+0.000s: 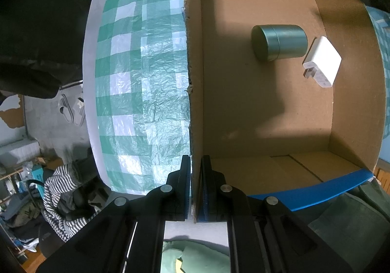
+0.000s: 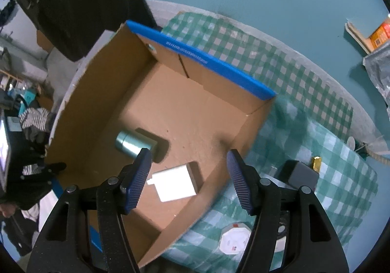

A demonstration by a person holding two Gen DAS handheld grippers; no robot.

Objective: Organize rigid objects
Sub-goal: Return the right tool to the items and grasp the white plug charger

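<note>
1. two things lie already on the floor of the cardboard box [image 2: 195, 112]: a green metal tin [image 1: 279, 42] on its side, and a white charger [image 1: 322, 61] just beside it, maybe touching.
2. the left gripper [image 1: 195, 190] points straight down and is clamped together on the box's side wall, one finger outside, one inside, so it holds the box steady on the checked tablecloth [image 1: 136, 78].
3. the right gripper [image 2: 189, 180] hangs above the near corner of the box with its jaws apart and nothing between them; the charger lies directly under the gap, on the box floor.
4. i judge the step in hand is the release of the charger into the box, with the empty gripper now free for the next thing.
5. outside the box, on the cloth, some things wait: a black block [image 2: 301, 175], a small gold object [image 2: 316, 163] near it, and a white octagonal piece [image 2: 235, 241] closer to the gripper.
6. the next move, i think, calls for the right gripper to clear the box wall, go to one of these, and close on it with the jaws across its narrow sides.
</note>
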